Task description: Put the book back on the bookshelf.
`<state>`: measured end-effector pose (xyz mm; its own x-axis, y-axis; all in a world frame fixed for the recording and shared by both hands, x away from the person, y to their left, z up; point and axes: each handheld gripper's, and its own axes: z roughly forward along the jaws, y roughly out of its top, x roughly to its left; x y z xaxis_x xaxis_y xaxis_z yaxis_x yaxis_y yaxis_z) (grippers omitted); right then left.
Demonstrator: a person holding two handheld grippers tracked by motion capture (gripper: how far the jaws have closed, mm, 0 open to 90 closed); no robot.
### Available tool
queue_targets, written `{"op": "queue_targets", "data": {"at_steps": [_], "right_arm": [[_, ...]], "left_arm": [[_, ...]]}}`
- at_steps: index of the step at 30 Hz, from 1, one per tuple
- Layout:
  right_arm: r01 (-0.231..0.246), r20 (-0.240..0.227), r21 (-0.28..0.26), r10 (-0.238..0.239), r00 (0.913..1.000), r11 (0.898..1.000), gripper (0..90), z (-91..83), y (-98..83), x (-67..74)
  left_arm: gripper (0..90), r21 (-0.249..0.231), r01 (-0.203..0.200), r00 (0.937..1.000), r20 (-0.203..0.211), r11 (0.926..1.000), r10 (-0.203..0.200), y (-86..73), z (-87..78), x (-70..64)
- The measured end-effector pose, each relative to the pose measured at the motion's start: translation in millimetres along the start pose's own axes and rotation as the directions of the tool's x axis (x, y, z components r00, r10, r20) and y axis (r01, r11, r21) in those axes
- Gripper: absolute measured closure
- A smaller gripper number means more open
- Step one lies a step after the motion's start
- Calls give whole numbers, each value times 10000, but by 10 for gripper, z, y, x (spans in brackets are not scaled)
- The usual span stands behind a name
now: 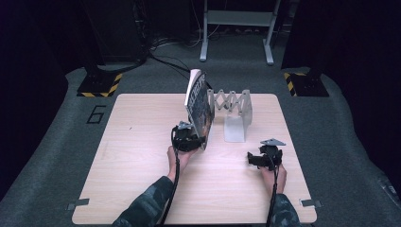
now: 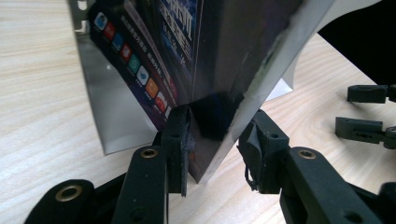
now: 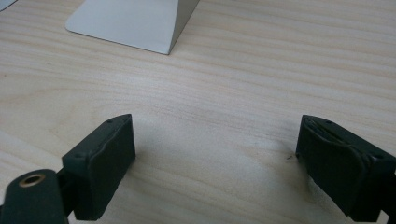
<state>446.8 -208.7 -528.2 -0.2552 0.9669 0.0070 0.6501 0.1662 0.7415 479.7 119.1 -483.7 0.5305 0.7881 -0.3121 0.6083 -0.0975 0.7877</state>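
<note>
Book: thin glossy dark-covered paperback [image 1: 200,105], light, floppy, slippery; take its lower corner
Left gripper [image 2: 217,149]: jaws loosely straddling that corner
Right gripper [image 3: 215,168]: jaws wide, empty, over the bench [image 3: 261,70]

The high view is looking forward and down over the whole table [image 1: 142,189], while each gripper view is riding low and close along its own jaws, all three catching the grey stand [image 1: 235,126] near the far edge.
</note>
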Motion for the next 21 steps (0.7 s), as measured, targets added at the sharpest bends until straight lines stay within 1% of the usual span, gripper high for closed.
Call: {"op": "queue_targets", "data": {"at_steps": [5, 7, 8, 9, 10, 12, 13, 14, 15, 16, 19, 20, 21], "right_arm": [[1, 0, -7, -1, 10000, 10000, 112, 0, 0, 0], [-6, -1, -8, 6, 10000, 10000, 113, 0, 0, 0], [-8, -1, -12, 8, 10000, 10000, 114, 1, 0, 0], [-10, 0, -12, 10, 10000, 10000, 114, 1, 0, 0], [-8, 2, -13, 8, 10000, 10000, 114, 1, 0, 0], [-21, 3, -2, 21, 10000, 10000, 115, -1, 0, 1], [-28, 5, -2, 28, 10000, 10000, 115, -1, 0, 2], [11, -40, 1, -11, 10000, 10000, 115, -4, -1, -1], [11, -40, 1, -11, 10000, 10000, 115, -4, -1, -1], [-34, -65, -28, 34, 10000, 10000, 115, -4, 0, 1], [5, -42, -52, -5, 10000, 10000, 116, -2, -3, -1], [32, -41, -33, -32, 10000, 10000, 116, -2, -2, -3], [44, -53, 20, -44, 10000, 10000, 116, -5, -1, -4]], "left_arm": [[641, -27, 27, 9999, 112, 10000, -26, -12, 23, -36], [642, 38, -26, 9998, 198, 10000, 25, -16, 36, -58], [643, 28, -3, 9998, 210, 10000, 3, -18, 48, -75], [642, 5, -61, 9996, 259, 10000, 61, -20, 58, -84], [642, -25, -13, 9997, 251, 10000, 13, -26, 80, -120], [641, -8, -102, 9998, 183, 9999, 102, -33, 99, -143], [641, -9, -197, 9994, 278, 9998, 197, -36, 107, -137], [641, -30, -205, 9993, 320, 9998, 206, -37, 114, -139], [641, -44, -24, 9995, 328, 10000, 26, -42, 120, -155], [639, -31, -114, 9992, 373, 9999, 115, -42, 118, -156], [616, -51, -85, 9994, 334, 10000, 86, -44, 113, -169], [616, -47, -282, 9989, 374, 9996, 284, -42, 105, -154], [585, -84, -208, 9993, 300, 9997, 210, -46, 99, -161]]}}
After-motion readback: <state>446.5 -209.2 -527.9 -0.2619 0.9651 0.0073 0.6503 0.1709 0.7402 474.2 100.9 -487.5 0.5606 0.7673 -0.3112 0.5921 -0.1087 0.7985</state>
